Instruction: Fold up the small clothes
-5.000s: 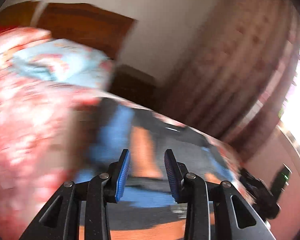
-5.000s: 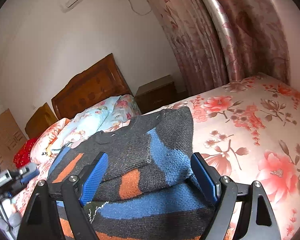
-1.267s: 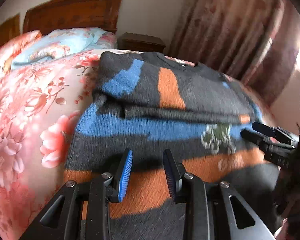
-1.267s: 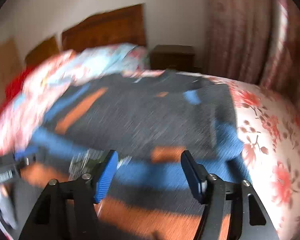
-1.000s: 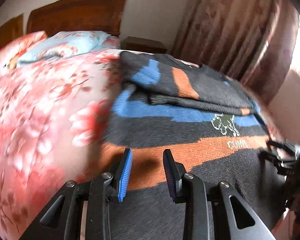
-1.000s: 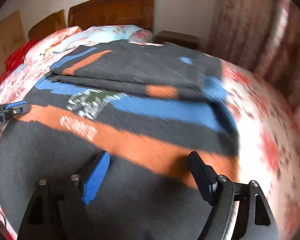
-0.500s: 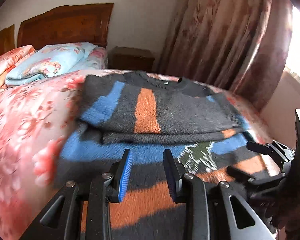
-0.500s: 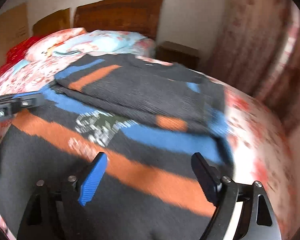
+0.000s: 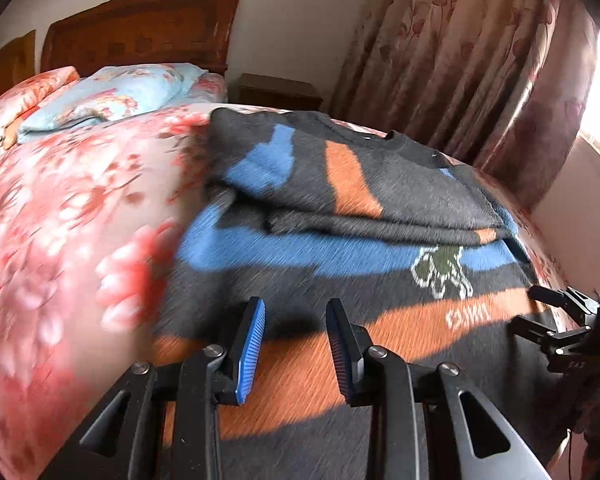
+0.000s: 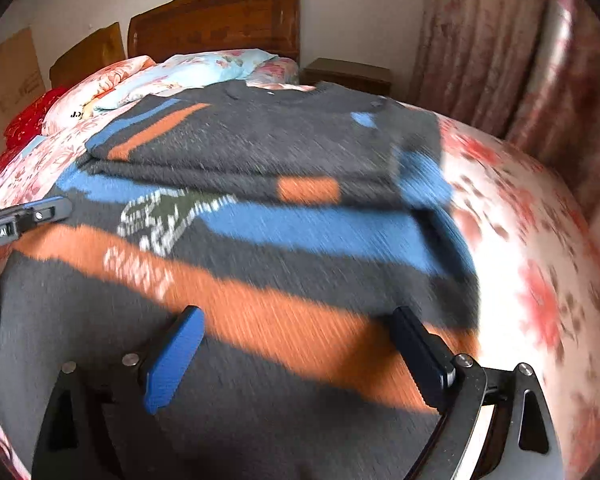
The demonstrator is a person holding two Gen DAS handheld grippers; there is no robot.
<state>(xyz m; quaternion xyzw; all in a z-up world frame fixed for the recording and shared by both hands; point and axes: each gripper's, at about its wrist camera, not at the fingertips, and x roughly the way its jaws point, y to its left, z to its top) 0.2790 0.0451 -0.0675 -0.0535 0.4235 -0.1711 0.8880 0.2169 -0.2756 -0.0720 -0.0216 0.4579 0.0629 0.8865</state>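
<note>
A dark grey knit sweater (image 9: 380, 208) with blue and orange stripes and a small animal motif lies on the floral bed, its sleeves folded across the chest. It fills the right wrist view (image 10: 260, 200). My left gripper (image 9: 296, 320) is open and empty, hovering over the sweater's lower orange stripe near its left edge. My right gripper (image 10: 296, 328) is wide open and empty above the sweater's lower right part. The right gripper also shows at the right edge of the left wrist view (image 9: 556, 320). The left gripper's fingers (image 10: 40, 212) show at the left edge of the right wrist view.
The sweater rests on a pink floral bedspread (image 9: 60, 208). A light blue pillow (image 9: 116, 92), a wooden headboard (image 9: 140, 28) and a nightstand (image 9: 280, 90) stand at the far end. Floral curtains (image 9: 460, 60) hang on the right, beside a bright window.
Both grippers have swung over the sweater's lower half; the left view now sits further left, over the lower orange stripe. Both stay open and empty. The sweater has not changed shape.
</note>
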